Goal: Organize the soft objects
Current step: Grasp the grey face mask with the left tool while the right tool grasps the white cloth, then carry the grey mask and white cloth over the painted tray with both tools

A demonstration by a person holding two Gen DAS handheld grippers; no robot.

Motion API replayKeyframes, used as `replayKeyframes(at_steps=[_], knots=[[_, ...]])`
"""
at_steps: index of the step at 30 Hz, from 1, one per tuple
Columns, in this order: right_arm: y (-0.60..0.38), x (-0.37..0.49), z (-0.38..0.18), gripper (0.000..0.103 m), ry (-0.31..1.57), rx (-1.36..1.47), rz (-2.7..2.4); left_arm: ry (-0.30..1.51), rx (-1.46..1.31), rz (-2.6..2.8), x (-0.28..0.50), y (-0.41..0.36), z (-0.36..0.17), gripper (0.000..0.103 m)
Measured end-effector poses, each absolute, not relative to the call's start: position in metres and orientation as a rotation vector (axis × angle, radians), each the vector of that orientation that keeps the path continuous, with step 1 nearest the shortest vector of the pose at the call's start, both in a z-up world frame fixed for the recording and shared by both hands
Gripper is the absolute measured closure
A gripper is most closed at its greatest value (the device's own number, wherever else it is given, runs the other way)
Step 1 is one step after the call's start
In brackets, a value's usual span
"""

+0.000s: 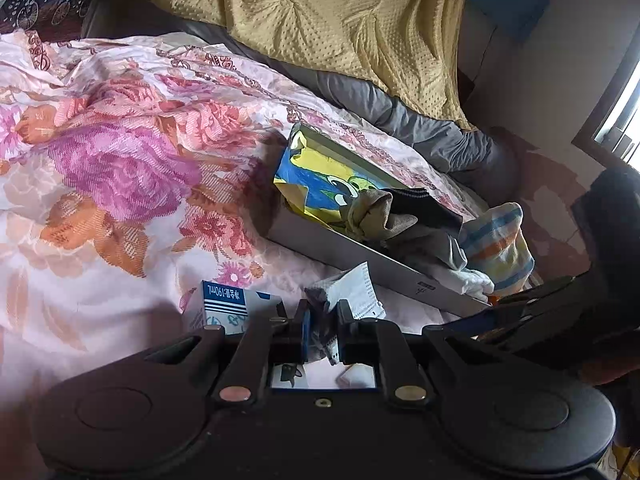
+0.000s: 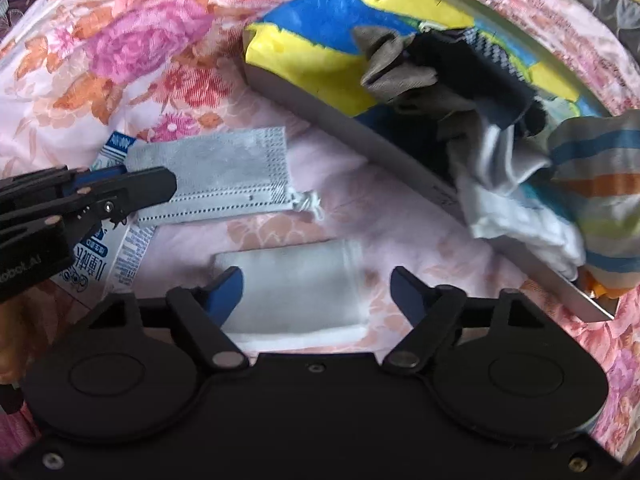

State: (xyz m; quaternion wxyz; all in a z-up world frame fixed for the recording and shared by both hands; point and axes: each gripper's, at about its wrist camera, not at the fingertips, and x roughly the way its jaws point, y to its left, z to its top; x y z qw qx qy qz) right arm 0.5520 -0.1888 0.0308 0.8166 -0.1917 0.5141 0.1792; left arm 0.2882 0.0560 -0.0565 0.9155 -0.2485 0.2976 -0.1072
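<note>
A grey face mask (image 2: 224, 176) lies flat on the floral sheet, and my left gripper (image 2: 160, 190) is shut on its left end. In the left wrist view the mask (image 1: 352, 288) bunches up between the nearly closed fingers of the left gripper (image 1: 323, 320). My right gripper (image 2: 316, 284) points down over a white folded cloth (image 2: 296, 292). Its jaws stand apart on either side of the cloth, and the pads do not press on it. A grey shallow box (image 2: 360, 128) with a yellow and blue lining holds a khaki sock (image 2: 396, 68), a dark sock (image 2: 480, 72) and a striped sock (image 2: 600, 184).
A small blue and white drink carton (image 1: 232, 304) lies under the left gripper. The floral bedsheet (image 1: 120, 160) covers the bed. A yellow blanket (image 1: 320, 20) and a grey quilt (image 1: 420, 120) are heaped behind the box (image 1: 360, 256). White cloth (image 2: 520, 220) spills over the box's near wall.
</note>
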Motion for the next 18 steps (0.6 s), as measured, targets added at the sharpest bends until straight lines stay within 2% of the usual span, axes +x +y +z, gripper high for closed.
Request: replayKeyframes(at_steps=[10,18], knots=[[-0.179,0.557,0.01,0.04,1.144,-0.434,0.381,0.619,-0.535,-0.235,0.29,0.059,-0.057,0.091],[-0.19,0.556,0.01,0.048,1.149,-0.404,0.41,0.623,-0.547,-0.243,0.292,0.06,-0.057,0.091]])
